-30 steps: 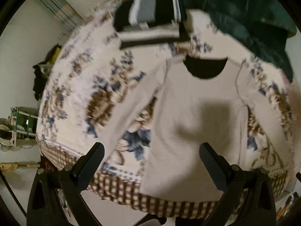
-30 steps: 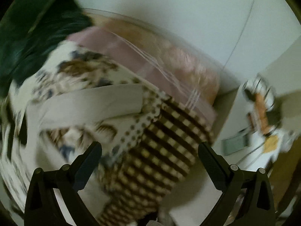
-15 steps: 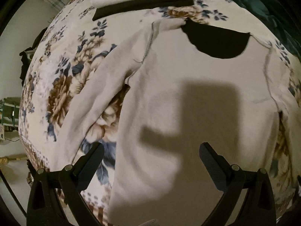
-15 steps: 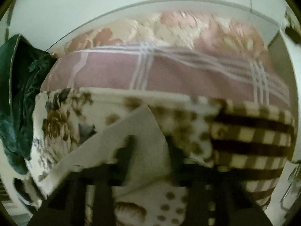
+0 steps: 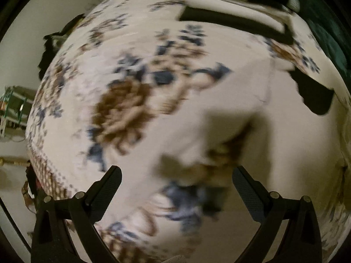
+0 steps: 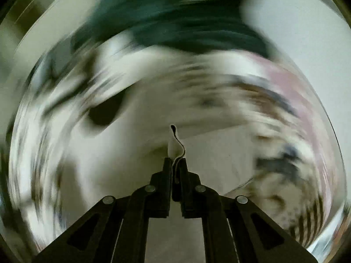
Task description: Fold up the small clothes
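— Floral cotton covered the bed [image 5: 136,100], brown and blue blooms on cream, and it took up nearly the whole left wrist view. What lay on it?

— A pale beige top [image 5: 274,135], spread flat from the centre toward three o'clock, its dark neck opening [image 5: 316,98] out near two o'clock. Its near sleeve ran down toward six o'clock, though blur smeared that part.

— How would it have handled, do you think?

— Soft, light and limp, I judged. It would sag wherever it was not held, and a thin knit like that could slide over the cover rather than stay put. An edge or cuff looked the sensible hold, not the middle of the body.

— And further back?

— A folded stack of dark and light striped clothes [image 5: 237,4] at twelve o'clock, with green fabric [image 5: 329,32] at one o'clock.

— The tongs?

— The left tongs [image 5: 175,188] stood spread wide and gripped nothing, hovering over the bed near the sleeve. The right tongs [image 6: 174,164] were pinched together on a small peak of the pale cloth, which poked up between the tips at the centre of the right wrist view, with a loose dark thread [image 6: 178,140] curling off it.

— A safe grip?

— A narrow one, in my view; such a small pinch might slip during a fast swing, and that view was heavily blurred.
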Demonstrator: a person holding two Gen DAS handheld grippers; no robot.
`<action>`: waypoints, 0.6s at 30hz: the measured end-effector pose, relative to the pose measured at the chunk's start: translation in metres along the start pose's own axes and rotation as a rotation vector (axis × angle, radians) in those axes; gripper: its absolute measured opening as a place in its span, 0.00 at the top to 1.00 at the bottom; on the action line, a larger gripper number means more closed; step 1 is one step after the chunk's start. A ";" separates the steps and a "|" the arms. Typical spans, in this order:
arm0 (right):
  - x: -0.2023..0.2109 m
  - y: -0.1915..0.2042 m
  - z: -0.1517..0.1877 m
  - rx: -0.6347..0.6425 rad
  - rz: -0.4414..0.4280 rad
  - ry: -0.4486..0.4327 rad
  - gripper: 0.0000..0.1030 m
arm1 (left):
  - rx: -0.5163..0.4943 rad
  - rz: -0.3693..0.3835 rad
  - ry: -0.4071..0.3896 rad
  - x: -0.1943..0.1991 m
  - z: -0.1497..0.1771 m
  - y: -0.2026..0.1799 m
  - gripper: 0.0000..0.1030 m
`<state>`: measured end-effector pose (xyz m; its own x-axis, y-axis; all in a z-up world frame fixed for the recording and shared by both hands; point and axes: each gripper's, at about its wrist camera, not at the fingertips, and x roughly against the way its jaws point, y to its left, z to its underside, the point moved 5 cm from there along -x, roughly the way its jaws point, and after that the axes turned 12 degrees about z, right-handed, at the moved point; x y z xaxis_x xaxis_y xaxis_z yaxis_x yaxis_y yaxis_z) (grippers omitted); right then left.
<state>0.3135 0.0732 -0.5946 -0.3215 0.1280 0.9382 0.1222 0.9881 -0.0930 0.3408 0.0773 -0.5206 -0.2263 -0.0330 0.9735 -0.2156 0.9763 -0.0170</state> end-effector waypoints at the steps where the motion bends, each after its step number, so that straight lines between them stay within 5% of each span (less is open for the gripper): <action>1: 0.003 0.034 0.012 0.090 -0.016 -0.002 0.94 | 0.013 -0.009 -0.008 0.004 0.002 0.015 0.00; 7: -0.012 0.199 0.122 0.597 -0.022 0.049 0.94 | 0.089 -0.063 -0.001 0.010 0.025 0.087 0.00; 11: -0.020 0.221 0.168 0.710 -0.004 0.084 0.94 | 0.140 -0.083 0.035 -0.001 0.045 0.122 0.00; 18: -0.026 0.229 0.199 0.783 0.036 0.114 0.98 | 0.213 -0.095 0.083 -0.014 0.070 0.161 0.00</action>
<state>0.1632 0.3131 -0.7064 -0.2267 0.1939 0.9545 -0.5793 0.7609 -0.2922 0.2424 0.2200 -0.5528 -0.1181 -0.0964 0.9883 -0.4296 0.9023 0.0367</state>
